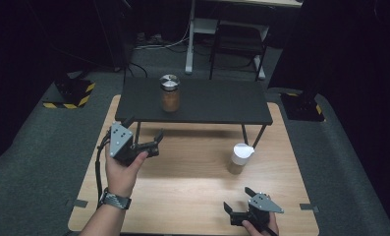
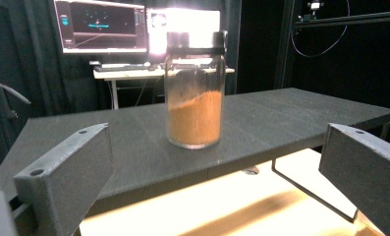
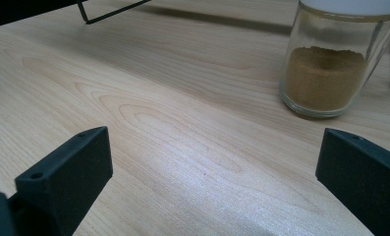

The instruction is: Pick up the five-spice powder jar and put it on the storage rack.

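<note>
Here the wooden table (image 1: 182, 191) carries a low black shelf (image 1: 217, 105) on thin metal legs, set across its far half; a glass jar with a dark lid (image 1: 170, 93), partly filled with orange-brown powder, stands upright on the shelf toward its left end; a second glass jar with a white lid (image 1: 241, 157), holding a shallower layer of tan powder, stands upright on the bare wood just in front of the shelf's right legs, well apart from the first.

The left gripper (image 1: 154, 140) is held in the person's left hand (image 1: 121, 169) above the table's left side, just short of the shelf's front edge; its jaws are spread wide with nothing between them, and in the left gripper view the dark-lidded jar (image 2: 195, 91) stands straight ahead beyond them.

The right gripper (image 1: 239, 199) sits low near the table's front right edge; its jaws are likewise spread wide and empty, and in the right gripper view the white-lidded jar (image 3: 335, 59) stands ahead toward the right.
</note>
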A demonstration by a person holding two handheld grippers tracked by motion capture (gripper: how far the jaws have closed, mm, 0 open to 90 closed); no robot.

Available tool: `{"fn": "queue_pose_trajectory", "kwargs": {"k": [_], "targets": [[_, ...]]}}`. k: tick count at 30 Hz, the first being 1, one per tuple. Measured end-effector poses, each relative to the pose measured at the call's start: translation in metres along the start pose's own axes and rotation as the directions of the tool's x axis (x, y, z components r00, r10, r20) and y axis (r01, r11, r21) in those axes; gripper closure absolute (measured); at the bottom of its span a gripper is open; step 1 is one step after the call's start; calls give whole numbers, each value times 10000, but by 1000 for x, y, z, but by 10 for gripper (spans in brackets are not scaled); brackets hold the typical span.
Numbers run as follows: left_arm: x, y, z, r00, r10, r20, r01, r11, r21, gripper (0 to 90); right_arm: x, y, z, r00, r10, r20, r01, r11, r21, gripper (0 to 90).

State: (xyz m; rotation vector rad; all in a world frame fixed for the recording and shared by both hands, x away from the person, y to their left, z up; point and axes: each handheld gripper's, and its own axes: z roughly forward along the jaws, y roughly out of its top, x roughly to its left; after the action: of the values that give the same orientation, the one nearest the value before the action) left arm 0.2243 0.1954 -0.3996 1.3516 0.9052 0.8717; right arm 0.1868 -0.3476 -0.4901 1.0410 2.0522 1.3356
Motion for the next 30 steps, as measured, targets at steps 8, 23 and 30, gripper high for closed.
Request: {"fn": "queue_pose_trajectory", "kwargs": {"k": [8,23,30], "targets": [[-2,-21,-23,10000,16,6,-16,10000,31,6,0,0,0,10000,0,-15,0,10000,5,1],[-7,-71,-62,9995,-274,141,269,9990,371,5,1,0,0,9999,-126,3,126,9999,3,2],[-8,-93,-76,9990,-367,235,347,9963,790,5,2,0,0,9999,-168,-3,168,9999,23,2]]}}
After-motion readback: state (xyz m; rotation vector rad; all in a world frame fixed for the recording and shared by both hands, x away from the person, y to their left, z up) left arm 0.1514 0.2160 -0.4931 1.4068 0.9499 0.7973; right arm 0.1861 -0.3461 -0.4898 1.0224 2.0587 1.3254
